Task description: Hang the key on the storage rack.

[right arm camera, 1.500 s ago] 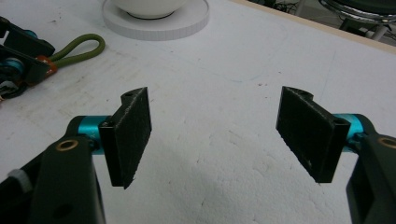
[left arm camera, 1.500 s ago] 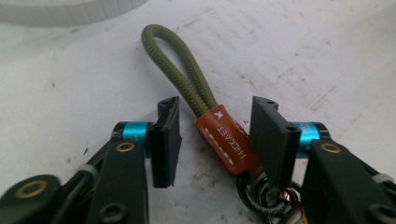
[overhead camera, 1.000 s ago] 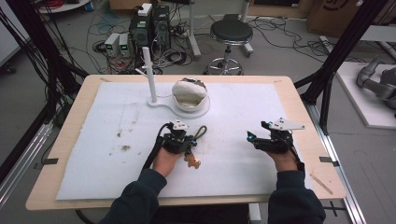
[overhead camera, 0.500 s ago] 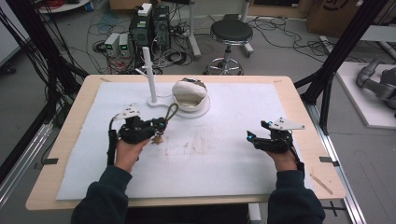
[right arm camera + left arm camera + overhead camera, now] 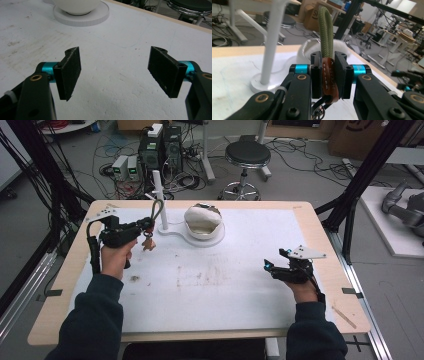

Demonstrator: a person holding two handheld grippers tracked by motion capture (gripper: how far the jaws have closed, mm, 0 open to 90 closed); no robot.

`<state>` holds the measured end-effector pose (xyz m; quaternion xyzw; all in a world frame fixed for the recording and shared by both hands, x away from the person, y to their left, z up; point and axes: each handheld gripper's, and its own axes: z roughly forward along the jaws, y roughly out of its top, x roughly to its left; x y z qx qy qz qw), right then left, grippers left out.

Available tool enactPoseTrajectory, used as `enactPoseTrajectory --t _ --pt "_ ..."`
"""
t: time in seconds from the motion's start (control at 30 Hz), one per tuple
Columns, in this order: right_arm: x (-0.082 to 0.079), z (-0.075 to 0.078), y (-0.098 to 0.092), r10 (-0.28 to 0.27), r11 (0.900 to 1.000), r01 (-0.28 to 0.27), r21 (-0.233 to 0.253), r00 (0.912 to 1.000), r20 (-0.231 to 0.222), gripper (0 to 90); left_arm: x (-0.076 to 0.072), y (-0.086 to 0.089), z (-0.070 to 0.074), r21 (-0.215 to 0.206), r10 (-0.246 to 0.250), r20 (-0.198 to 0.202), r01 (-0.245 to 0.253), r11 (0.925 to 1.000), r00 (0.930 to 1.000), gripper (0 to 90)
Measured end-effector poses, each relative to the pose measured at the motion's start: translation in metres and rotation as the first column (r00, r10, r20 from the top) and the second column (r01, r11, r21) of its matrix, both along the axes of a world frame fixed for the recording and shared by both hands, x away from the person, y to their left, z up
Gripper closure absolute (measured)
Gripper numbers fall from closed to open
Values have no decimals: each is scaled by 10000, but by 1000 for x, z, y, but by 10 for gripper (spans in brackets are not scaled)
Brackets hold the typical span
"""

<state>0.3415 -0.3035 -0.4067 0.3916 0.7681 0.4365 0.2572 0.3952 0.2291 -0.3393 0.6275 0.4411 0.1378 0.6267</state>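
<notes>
A person sits at a wooden desk [image 5: 65,285] covered by a white mat [image 5: 210,295], holding a gripper in each hand. The left gripper [image 5: 146,226], at about ten o'clock on the mat, has its fingers [image 5: 342,75] pressed on the brown leather tab [image 5: 329,80] of a keychain. A green cord loop [image 5: 325,30] rises from the tab, and small metal pieces hang below it.

Just to the right of the left gripper, toward twelve o'clock, stands a thin white post [image 5: 159,200] on a flat white base [image 5: 185,234]. The same base carries a rounded white bowl-like object [image 5: 202,219] with a shiny rim. Post and keychain are near each other; whether they touch is unclear.

The right gripper [image 5: 267,266] rests at about four o'clock, well apart from the rest, with its fingers [image 5: 71,72] spread wide over bare mat. Brown stains mark the mat's middle.

Beyond the desk, on the floor, are a black stool [image 5: 247,157], computer boxes [image 5: 162,147] and tangled cables.
</notes>
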Motion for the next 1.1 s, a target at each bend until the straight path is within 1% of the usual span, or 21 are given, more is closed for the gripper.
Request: enactPoseTrajectory --t 0.07,0.17,0.23,0.27,0.33,0.4,0.47,0.57,0.6,0.63,0.67,0.73,0.83,0.87,0.9,0.93,0.97,1.0,1.1 --pt "0 0 0 -1 10000 2 41 10000 -92 270 7 3 5 -77 101 -30 -101 9999 9999 765" --pt "0 -1 0 -12 10000 12 15 10000 -68 270 17 6 10 -277 317 -69 -319 9991 9995 765" --pt "0 -1 -1 -9 10000 9 7 10000 -83 270 24 8 12 -293 478 -161 -483 9984 9987 765" --pt "0 -1 -1 -13 10000 13 23 10000 -93 270 27 8 12 -252 546 -286 -553 9982 9981 765" --pt "0 -2 -1 -21 10000 21 34 9999 -117 270 35 8 10 7 708 -590 -709 9975 9957 764" --pt "0 -2 -2 -28 10000 28 25 10000 -84 270 40 6 8 123 858 -842 -851 9963 9927 764" --pt "0 -2 -2 -21 10000 21 33 9999 -107 270 44 4 4 283 900 -992 -876 9958 9910 764" --pt "0 -2 -2 -18 10000 19 27 9999 -155 270 48 -4 -1 747 883 -1186 -798 9940 9890 763" --pt "0 -2 -2 -19 10000 19 30 9999 -160 270 49 -5 -2 835 877 -1181 -781 9934 9891 762" --pt "0 -2 -2 -19 10000 19 11 9999 -122 270 49 -7 -3 800 893 -1180 -802 9936 9890 761" --pt "0 -2 -2 -13 10000 13 23 9999 -145 270 49 -8 -4 852 940 -1180 -842 9928 9886 759" --pt "0 -2 -2 -24 10000 24 9 10000 -72 270 49 -8 -6 1064 1051 -1136 -931 9900 9879 752" --pt "-1 -2 -3 -41 10000 41 33 9999 -102 270 46 -7 -10 1048 975 -1092 -861 9908 9892 744" --pt "-1 -2 -3 -30 10000 30 31 9999 -115 270 44 -6 -12 1080 939 -1009 -829 9907 9905 738" --pt "-1 -2 -3 -26 10000 27 34 9999 -119 270 42 -6 -13 1141 894 -1021 -776 9904 9908 718" --pt "-1 -2 -3 -39 10000 40 19 9999 -101 270 41 -5 -14 1198 939 -944 -823 9894 9911 668" --pt "-1 -2 -3 -42 10000 42 39 9999 -126 270 38 -4 -16 1110 987 -672 -908 9897 9928 597" --pt "-1 -2 -4 -27 10000 27 16 10000 -72 270 35 -3 -18 1039 1013 -529 -954 9900 9935 564" --pt "-1 -2 -3 -28 10000 28 21 9999 -106 270 29 1 -24 877 896 -255 -871 9923 9957 454"
